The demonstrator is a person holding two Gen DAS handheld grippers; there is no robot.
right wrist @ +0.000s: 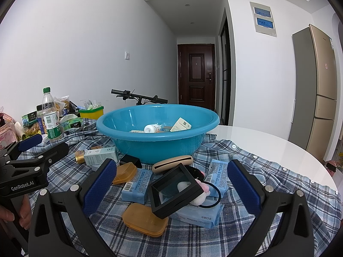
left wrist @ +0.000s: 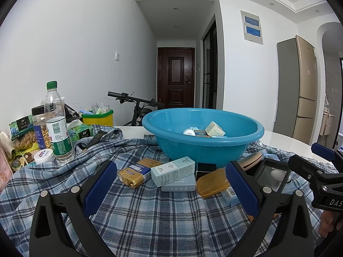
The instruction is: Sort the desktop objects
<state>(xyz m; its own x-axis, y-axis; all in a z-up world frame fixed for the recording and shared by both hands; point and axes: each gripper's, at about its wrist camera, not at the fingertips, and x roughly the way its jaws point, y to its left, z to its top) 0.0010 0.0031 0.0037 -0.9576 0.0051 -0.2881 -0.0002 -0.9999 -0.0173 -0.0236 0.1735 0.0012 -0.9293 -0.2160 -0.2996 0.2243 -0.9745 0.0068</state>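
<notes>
A blue basin (left wrist: pixel 203 147) (right wrist: pixel 157 140) stands on a plaid cloth (left wrist: pixel 145 218) and holds a white bottle (right wrist: pixel 151 128) and small boxes. My left gripper (left wrist: pixel 171 190) is open and empty, just short of a pale teal box (left wrist: pixel 172 169), a gold packet (left wrist: pixel 133 175) and an orange pill case (left wrist: pixel 212 183). My right gripper (right wrist: pixel 171 189) is open and empty, its fingers either side of a black display frame (right wrist: pixel 174 190) that leans on blue wipe packs (right wrist: pixel 137 184), with a second orange case (right wrist: pixel 144 219) below it.
At the left stand a water bottle (left wrist: pixel 56 124), a nut jar (left wrist: pixel 39 126), tissue packs (left wrist: pixel 20 126) and a yellow tub (left wrist: pixel 97 117). A tan case (right wrist: pixel 172 163) and a black hair tie (right wrist: pixel 214 194) lie near the frame. The white table edge (right wrist: pixel 289 160) curves at right.
</notes>
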